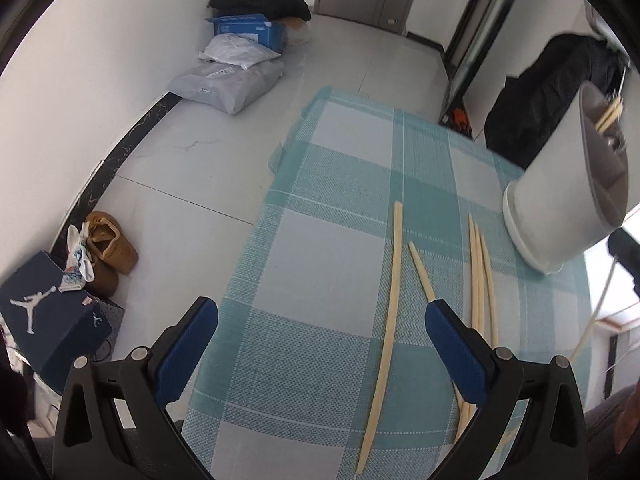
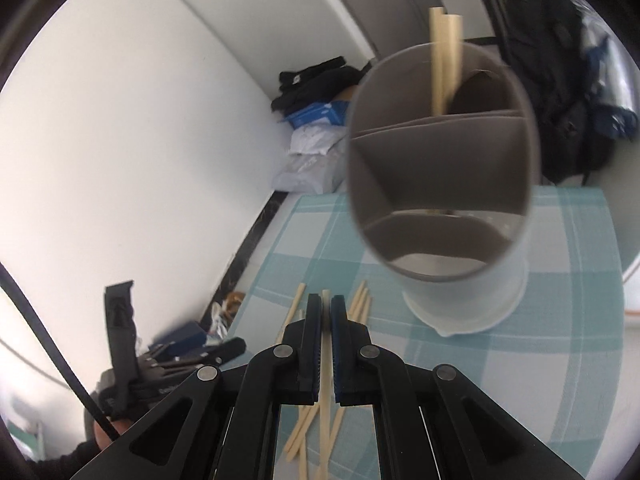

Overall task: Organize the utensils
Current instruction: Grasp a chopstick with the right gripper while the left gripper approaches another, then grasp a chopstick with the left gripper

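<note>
We count five loose chopsticks (image 1: 390, 296) on the checked tablecloth (image 1: 320, 272) in the left wrist view — one long one lying alone, one partly behind the gripper's finger, and three bunched together. One utensil holder (image 2: 440, 184) stands on the cloth; its inside splits into three compartments, and two chopsticks (image 2: 444, 60) stick up out of the far one. One more chopstick (image 2: 325, 368) sits between the closed fingers of the right gripper (image 2: 326, 308). On the floor we see one pair of brown shoes (image 1: 108, 252), one navy shoebox (image 1: 52, 316), and three stacked parcels (image 1: 232, 68).
</note>
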The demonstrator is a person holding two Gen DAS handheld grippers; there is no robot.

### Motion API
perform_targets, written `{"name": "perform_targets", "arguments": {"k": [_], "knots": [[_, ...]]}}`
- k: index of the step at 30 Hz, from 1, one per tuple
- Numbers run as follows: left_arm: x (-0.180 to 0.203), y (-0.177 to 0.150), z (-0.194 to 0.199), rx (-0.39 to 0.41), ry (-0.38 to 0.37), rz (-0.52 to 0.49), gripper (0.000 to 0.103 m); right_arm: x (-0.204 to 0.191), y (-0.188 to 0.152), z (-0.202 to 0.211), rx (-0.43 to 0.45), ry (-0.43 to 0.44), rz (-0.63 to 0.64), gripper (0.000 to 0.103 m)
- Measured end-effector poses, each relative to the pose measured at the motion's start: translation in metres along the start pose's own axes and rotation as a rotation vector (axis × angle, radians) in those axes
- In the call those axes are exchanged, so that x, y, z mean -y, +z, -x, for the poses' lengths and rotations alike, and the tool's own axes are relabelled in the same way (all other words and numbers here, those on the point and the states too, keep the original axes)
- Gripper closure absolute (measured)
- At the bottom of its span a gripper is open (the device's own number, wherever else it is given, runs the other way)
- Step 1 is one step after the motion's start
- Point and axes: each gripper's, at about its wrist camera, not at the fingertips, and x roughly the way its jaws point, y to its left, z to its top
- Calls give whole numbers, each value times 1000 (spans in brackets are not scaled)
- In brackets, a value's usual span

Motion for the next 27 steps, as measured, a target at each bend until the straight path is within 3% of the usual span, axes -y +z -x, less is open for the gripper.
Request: {"name": "perform_targets", "arguments": {"k": [6,15,21,24,27], "knots": [[11,3,-19,-71,58,-57,1,27,-1,14,72,21,-79,99],[31,27,-41,-142,79,-161,8,25,5,28,132,39,-22,99],[42,47,-50,-167,75,-207,29,36,6,38,158,42,-34,99],[50,52,-52,-171,67,-231,44,43,7,42,167,44,-46,99],[59,56,-51,-189,49,-239,78,49,5,45,165,43,-51,99]]}}
